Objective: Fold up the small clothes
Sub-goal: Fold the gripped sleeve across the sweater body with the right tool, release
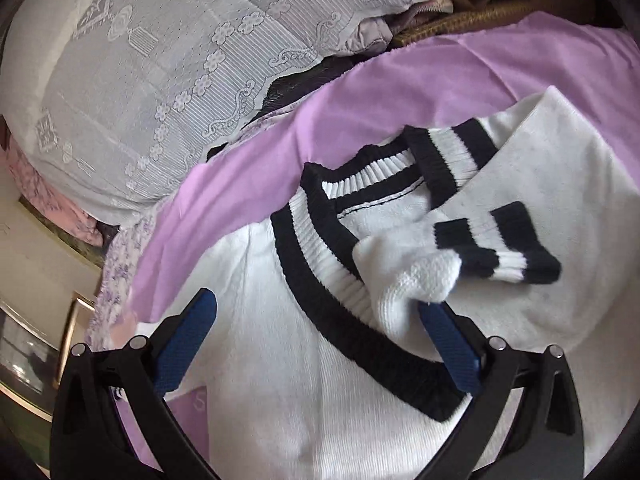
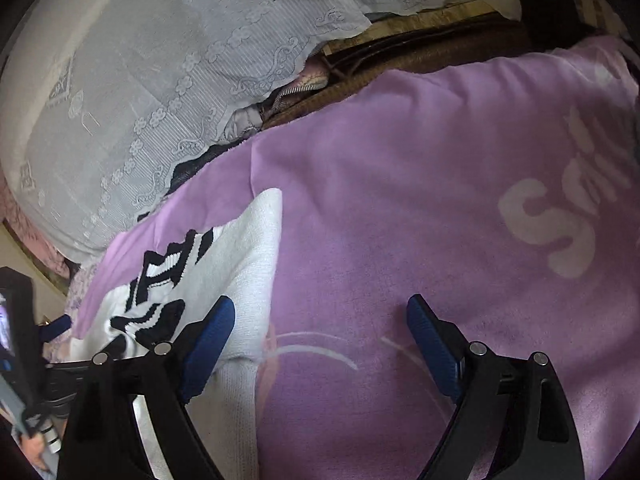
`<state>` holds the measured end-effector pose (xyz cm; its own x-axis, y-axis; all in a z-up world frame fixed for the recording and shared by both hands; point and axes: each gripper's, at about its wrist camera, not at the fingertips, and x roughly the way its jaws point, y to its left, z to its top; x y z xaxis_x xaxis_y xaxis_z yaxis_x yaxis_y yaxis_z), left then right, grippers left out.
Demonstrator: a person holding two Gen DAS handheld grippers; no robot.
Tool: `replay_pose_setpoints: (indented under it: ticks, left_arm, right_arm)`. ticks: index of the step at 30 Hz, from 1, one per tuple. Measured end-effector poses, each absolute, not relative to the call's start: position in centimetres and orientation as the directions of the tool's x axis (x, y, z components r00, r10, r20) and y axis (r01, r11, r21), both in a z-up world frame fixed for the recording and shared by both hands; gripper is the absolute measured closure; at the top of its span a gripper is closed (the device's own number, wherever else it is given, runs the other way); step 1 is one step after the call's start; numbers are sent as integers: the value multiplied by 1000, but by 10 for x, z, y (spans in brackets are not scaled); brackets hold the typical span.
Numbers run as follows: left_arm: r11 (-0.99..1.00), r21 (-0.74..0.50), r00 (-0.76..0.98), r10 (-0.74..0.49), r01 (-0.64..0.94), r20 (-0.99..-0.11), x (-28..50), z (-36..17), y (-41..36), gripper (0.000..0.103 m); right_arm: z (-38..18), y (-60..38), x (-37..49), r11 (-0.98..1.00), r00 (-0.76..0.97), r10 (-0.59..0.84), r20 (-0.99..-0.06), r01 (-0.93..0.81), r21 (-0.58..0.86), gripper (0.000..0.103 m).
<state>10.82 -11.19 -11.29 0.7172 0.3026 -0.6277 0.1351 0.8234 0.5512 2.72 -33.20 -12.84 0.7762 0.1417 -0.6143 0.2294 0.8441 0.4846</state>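
A small white knitted sweater (image 1: pixel 304 380) with black-and-white striped ribbing at the collar and cuffs lies on a lilac blanket (image 2: pixel 400 220) that bears pale lettering toward the right. In the left wrist view, the left hand-held gripper (image 1: pixel 316 344) sits directly over the sweater's body with its blue-padded fingers spread wide, nothing caught between them. The collar runs diagonally between the fingers, and a folded sleeve (image 1: pixel 408 280) with its striped cuff lies across the chest, its white bulge touching the tip of the right-hand finger. In the right wrist view, the right hand-held gripper (image 2: pixel 320 332) is also spread wide. Its left finger lies over the sweater's right edge, while its right finger hovers above bare blanket; the gap between them shows mostly blanket. The sweater there lies to the near left, with the striped ribbing bunched toward the left. Beyond the blanket, on the far left, rests a white lace-covered cushion (image 1: pixel 160 60), and brown fabric (image 1: pixel 500 4) is heaped at the far right.
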Motion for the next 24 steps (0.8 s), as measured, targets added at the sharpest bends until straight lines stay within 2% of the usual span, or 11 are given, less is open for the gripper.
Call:
replay_pose_setpoints:
  ticks: [5, 8, 14, 19, 21, 22, 23, 24]
  left_arm:
    - [891, 426, 713, 197, 157, -673, 90, -94, -90, 4]
    - [897, 403, 726, 156, 179, -669, 74, -85, -89, 4]
    - [812, 515, 750, 154, 275, -643, 74, -94, -131, 4]
    - [752, 603, 734, 249, 265, -632, 115, -115, -149, 5]
    - [775, 582, 748, 230, 247, -623, 119, -111, -139, 27]
    - [812, 529, 737, 197, 248, -647, 121, -107, -128, 47]
    - [849, 462, 718, 154, 255, -679, 121, -104, -117, 62]
    - [885, 388, 698, 106, 259, -708, 121, -101, -104, 69]
  right_arm:
    - [-129, -331, 26, 846, 769, 148, -622, 227, 483, 13]
    - [-130, -327, 30, 851, 763, 145, -630, 229, 473, 12]
    - [-130, -328, 32, 849, 759, 149, -633, 230, 476, 12]
    - [-130, -328, 33, 848, 758, 155, -634, 227, 479, 12]
    - [-131, -328, 33, 844, 759, 160, -631, 226, 486, 12]
    - [-131, -329, 34, 844, 760, 161, -630, 226, 487, 12]
    - [-131, -328, 34, 844, 759, 160, -631, 226, 486, 12]
    - [-131, -328, 34, 845, 759, 160, -631, 225, 485, 11]
